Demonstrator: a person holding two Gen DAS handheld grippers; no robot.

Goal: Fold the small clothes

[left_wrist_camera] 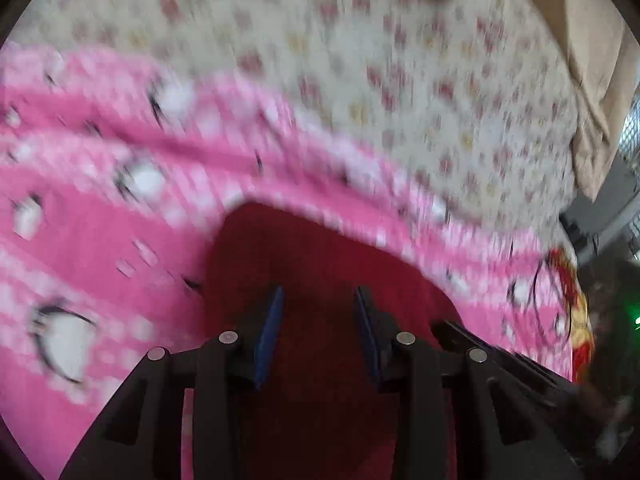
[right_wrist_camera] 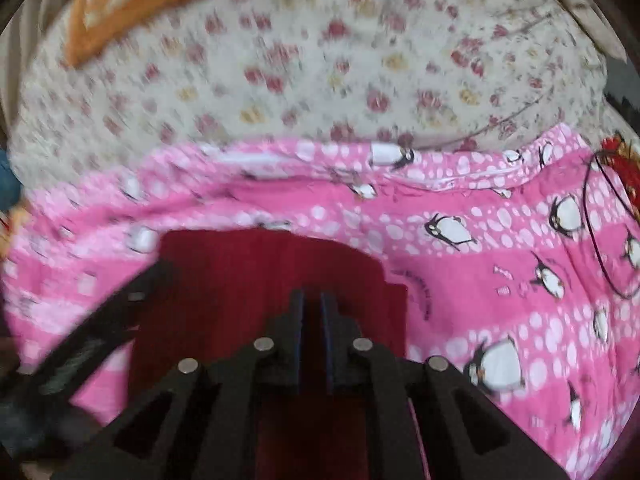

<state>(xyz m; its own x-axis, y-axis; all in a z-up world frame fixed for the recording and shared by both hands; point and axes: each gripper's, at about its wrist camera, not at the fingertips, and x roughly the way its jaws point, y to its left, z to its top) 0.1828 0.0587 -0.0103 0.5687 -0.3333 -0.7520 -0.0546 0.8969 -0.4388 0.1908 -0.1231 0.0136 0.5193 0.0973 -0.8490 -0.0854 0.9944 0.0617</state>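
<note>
Both tongs, left [left_wrist_camera: 319,300] and right [right_wrist_camera: 313,304], are black plastic with blue pads and round silver pins.

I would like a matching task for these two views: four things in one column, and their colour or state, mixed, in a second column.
Things:
1. left tongs
2. right tongs
3. small garment
4. penguin blanket

Colour or state:
A. pink with white dots
B. dark red, lying under both tongs
C. jaws apart
D. jaws nearly together

Pairs: 1-C, 2-D, 3-B, 4-A
</note>
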